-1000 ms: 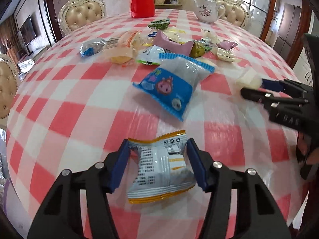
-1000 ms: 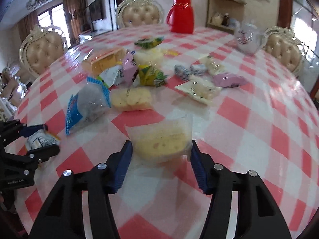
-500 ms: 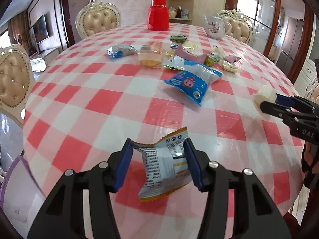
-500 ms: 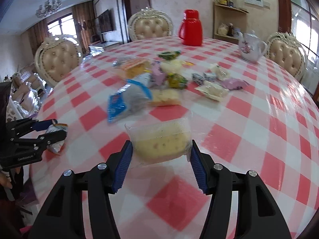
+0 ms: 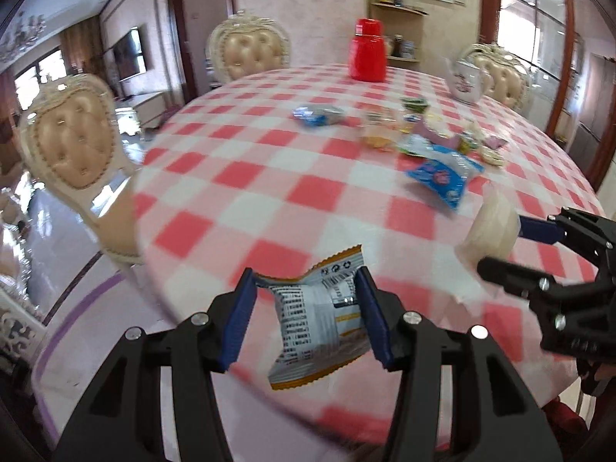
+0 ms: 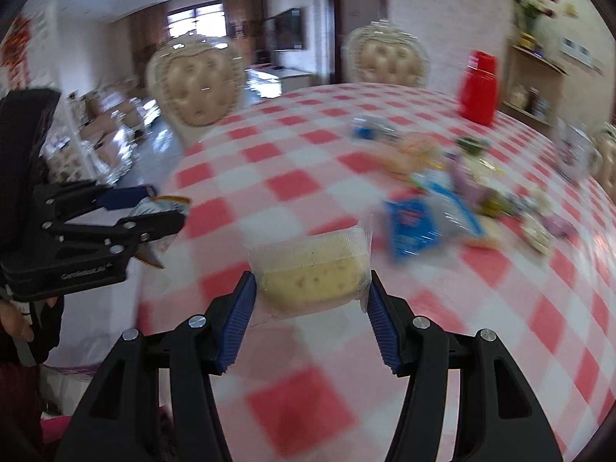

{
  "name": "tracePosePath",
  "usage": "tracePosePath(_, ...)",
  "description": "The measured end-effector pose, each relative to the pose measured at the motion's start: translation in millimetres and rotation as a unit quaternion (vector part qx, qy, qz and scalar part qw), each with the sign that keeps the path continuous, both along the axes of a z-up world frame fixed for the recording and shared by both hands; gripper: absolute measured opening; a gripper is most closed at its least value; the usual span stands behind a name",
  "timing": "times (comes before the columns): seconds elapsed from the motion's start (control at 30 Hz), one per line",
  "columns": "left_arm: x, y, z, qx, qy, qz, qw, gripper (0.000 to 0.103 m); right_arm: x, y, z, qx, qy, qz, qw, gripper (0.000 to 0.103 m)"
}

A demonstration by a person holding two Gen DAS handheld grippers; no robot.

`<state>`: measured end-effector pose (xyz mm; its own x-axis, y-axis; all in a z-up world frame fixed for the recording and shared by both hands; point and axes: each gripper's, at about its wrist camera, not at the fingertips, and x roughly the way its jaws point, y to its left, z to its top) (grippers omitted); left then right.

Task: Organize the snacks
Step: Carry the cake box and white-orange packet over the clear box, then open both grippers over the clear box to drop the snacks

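My left gripper is shut on a white and orange snack packet, held in the air over the near edge of the red-checked table. My right gripper is shut on a clear-wrapped yellow cake, also lifted off the cloth. In the left wrist view the right gripper and its cake show at the right. In the right wrist view the left gripper with its packet shows at the left. A blue snack bag and several other snacks lie in a pile further back on the table.
A red thermos and a white teapot stand at the table's far side. Padded chairs ring the table on the left and behind. A person's hand holds the left gripper. Shiny floor lies left of the table.
Both grippers have drawn back from the snack pile toward the table's near edge and risen a little, each still carrying its snack. Both views have swung to the left.
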<state>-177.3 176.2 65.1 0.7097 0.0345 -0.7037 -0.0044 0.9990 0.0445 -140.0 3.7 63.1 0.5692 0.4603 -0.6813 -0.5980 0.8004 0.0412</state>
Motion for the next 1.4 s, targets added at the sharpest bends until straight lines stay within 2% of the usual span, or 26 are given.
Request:
tracePosePath(0.33,-44.9,75.4,9.8,0.032,0.011,0.076,0.9966,0.053,-54.0,111.4,6.6,-0.008,-0.001,0.145,0.989,0.056)
tracePosePath(0.63,-68.5,136.6,-18.4,0.043,0.061,0.127,0.989,0.053,-93.7,171.3,-8.7,-0.027,0.02,0.237,0.971,0.057)
tracePosePath(0.73,-71.2,149.5,-23.1,0.041,0.066,0.143,0.9867,0.055,-98.2,179.1,-13.8,-0.019,0.04,0.256,0.966,0.066)
tracePosePath(0.77,-72.0,153.5,-23.3,0.046,0.063,0.153,0.985,0.062,-98.6,179.2,-14.6,-0.013,0.046,0.26,0.965,0.074)
tracePosePath(0.8,-72.6,154.7,-22.6,0.05,0.06,0.159,0.9841,0.079,-98.1,177.3,-14.0,-0.005,0.046,0.257,0.965,0.077)
tracePosePath(0.83,-73.8,155.4,-20.9,0.059,0.052,0.167,0.9829,0.083,-98.5,175.8,-13.0,0.0,0.045,0.254,0.966,0.077)
tracePosePath(0.93,-71.0,151.2,-19.0,0.067,0.045,0.173,0.9817,0.086,-89.2,165.1,-8.7,0.013,0.043,0.232,0.972,0.077)
tracePosePath(1.0,-68.2,145.0,-16.4,0.067,0.031,0.178,0.9813,0.093,-79.2,153.9,-6.2,0.019,0.04,0.209,0.977,0.078)
tracePosePath(1.1,-61.2,128.1,-8.0,0.051,0.0,0.168,0.9845,0.094,-62.5,129.3,0.9,0.03,0.033,0.174,0.984,0.078)
tracePosePath(1.17,-54.5,108.6,-0.4,0.034,-0.023,0.146,0.9884,0.098,-52.4,103.7,8.8,0.029,0.006,0.138,0.99,0.08)
tracePosePath(1.2,-51.3,99.5,2.1,0.031,-0.03,0.139,0.9894,0.101,-46.3,88.8,12.5,0.027,-0.011,0.114,0.993,0.086)
tracePosePath(1.27,-36.3,66.8,5.8,0.025,-0.038,0.101,0.9938,0.101,-32.6,49.4,18.8,0.024,-0.036,0.057,0.997,0.087)
tracePosePath(1.4,0.3,4.5,1.5,0.005,-0.022,0.027,0.9994,0.101,-1.0,-37.0,16.8,0.029,-0.021,-0.05,0.998,0.087)
